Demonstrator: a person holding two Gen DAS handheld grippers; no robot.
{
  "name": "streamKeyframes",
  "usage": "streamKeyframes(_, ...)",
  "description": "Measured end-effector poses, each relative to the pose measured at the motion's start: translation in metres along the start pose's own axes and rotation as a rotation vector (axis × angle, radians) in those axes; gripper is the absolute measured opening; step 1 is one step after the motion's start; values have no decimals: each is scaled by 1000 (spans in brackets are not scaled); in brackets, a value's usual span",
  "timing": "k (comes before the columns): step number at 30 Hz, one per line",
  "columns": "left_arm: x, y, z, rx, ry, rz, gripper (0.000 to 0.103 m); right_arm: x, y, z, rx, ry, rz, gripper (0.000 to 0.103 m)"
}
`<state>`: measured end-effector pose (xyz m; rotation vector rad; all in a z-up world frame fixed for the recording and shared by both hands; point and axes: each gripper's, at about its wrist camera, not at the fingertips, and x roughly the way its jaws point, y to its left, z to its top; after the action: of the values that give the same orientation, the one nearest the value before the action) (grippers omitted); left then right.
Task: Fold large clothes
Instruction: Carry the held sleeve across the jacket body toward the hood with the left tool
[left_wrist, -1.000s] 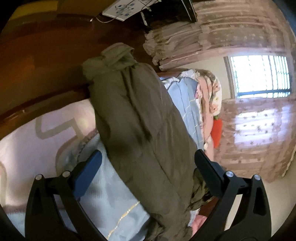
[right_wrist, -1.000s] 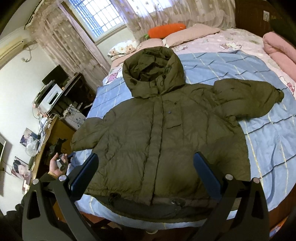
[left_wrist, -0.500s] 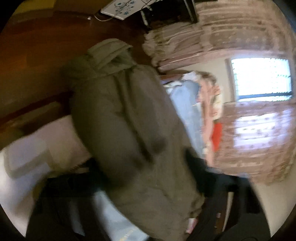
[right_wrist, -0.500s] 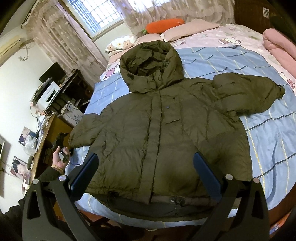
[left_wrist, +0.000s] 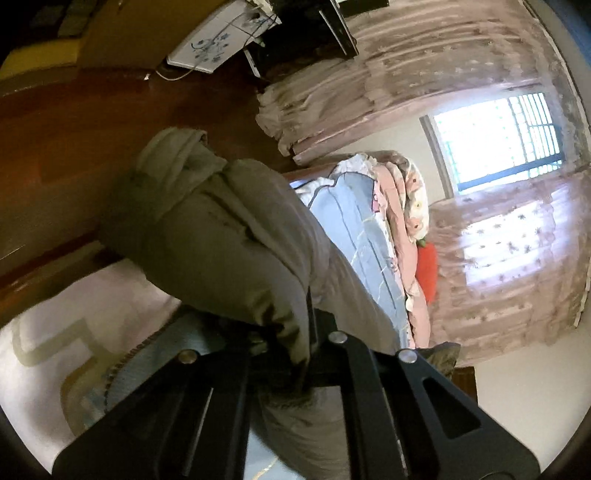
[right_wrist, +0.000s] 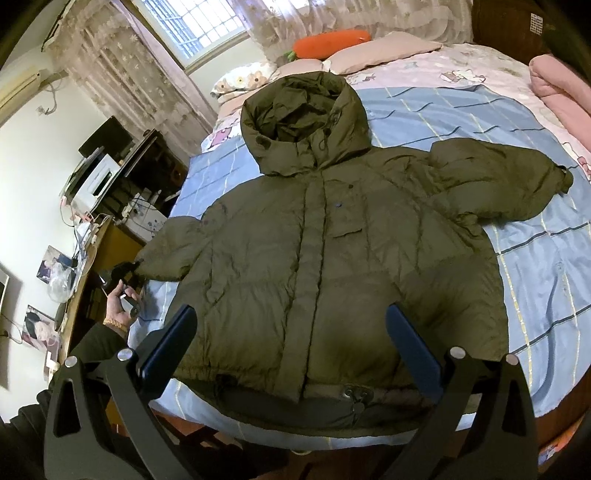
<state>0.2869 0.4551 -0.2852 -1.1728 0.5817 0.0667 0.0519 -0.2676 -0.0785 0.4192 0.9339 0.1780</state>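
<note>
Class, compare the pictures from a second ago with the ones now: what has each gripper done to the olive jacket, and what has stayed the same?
The left gripper, open a second ago with the sleeve between its fingers, has closed on that sleeve near the cuff. The right gripper has stayed open, hovering over the hem, edging slightly closer. The olive jacket still lies flat, face up on the blue bedspread, hood toward the pillows.
</note>
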Motion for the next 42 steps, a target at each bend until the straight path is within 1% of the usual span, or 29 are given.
streamKeyframes(3, -1, -8, 0, 9, -18, -18, 3, 0, -2, 0, 4, 0, -4, 102)
streamKeyframes(6, -2, -14, -2, 21, -35, -19, 2, -1, -1, -1, 3, -3, -7, 102)
streamKeyframes(10, -11, -28, -4, 67, -69, -7, 2, -1, -4, -2, 7, -1, -7, 102)
streamKeyframes(13, -15, -57, -7, 196, -88, 56, 2, -3, -5, -2, 10, -7, -2, 102)
streamKeyframes(15, -18, -80, -12, 297, -99, 110, 2, -4, -5, -2, 8, -11, 0, 102)
streamKeyframes(17, -23, -96, -16, 353, -118, 141, 2, -6, -5, -2, 6, -12, 4, 102)
streamKeyframes(21, -30, -123, -23, 436, -142, 160, 2, -8, -5, -4, -2, -13, 8, 102)
streamKeyframes(24, -37, -145, -32, 541, -160, 195, 2, -10, -6, -4, 3, -15, 12, 102)
streamKeyframes(26, -39, -159, -38, 593, -171, 217, 2, -12, -6, -4, 5, -20, 14, 102)
streamKeyframes(29, -45, -190, -51, 698, -192, 257, 2, -15, -6, -4, 2, -31, 17, 102)
streamKeyframes(33, -53, -230, -74, 844, -216, 281, 2, -22, -8, -6, 2, -41, 28, 102)
streamKeyframes(38, -62, -277, -106, 946, -235, 290, 2, -31, -13, -7, 15, -61, 41, 102)
streamKeyframes(42, -62, -311, -133, 1021, -233, 294, 2, -36, -17, -7, 30, -63, 56, 102)
